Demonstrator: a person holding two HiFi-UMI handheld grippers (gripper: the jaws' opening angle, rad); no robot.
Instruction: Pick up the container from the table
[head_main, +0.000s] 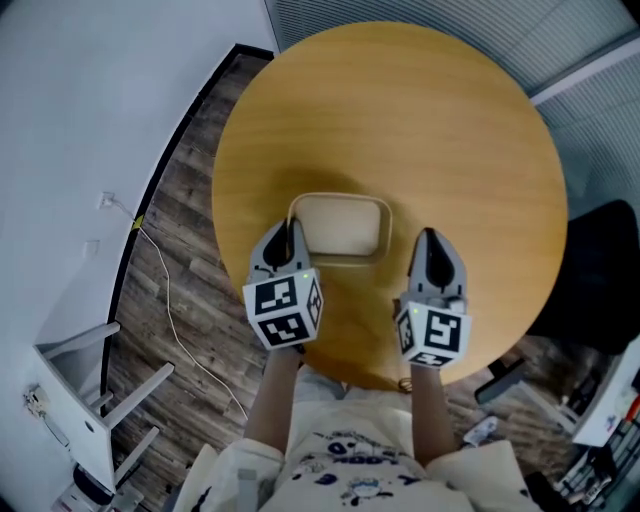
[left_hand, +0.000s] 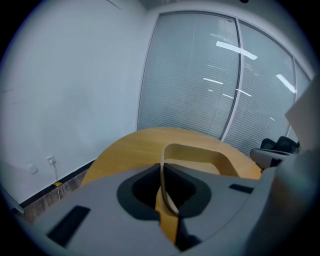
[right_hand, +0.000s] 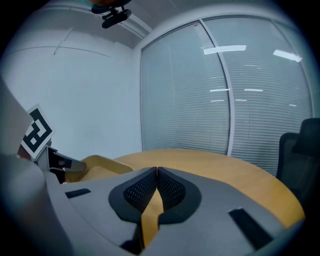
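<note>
Within left gripper (left_hand: 161, 172), container (left_hand: 197, 153) rim

Grey left gripper (head_main: 288, 236), grey right gripper (head_main: 429, 240), black-and-white marker cubes (head_main: 285, 308), pale printed shirt (head_main: 350, 466)

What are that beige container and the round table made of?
The container looks like moulded fibre or thin plastic: matte beige, thin rounded walls. The table seems wood veneer or laminate: honey colour, faint grain, smooth soft sheen.
</note>
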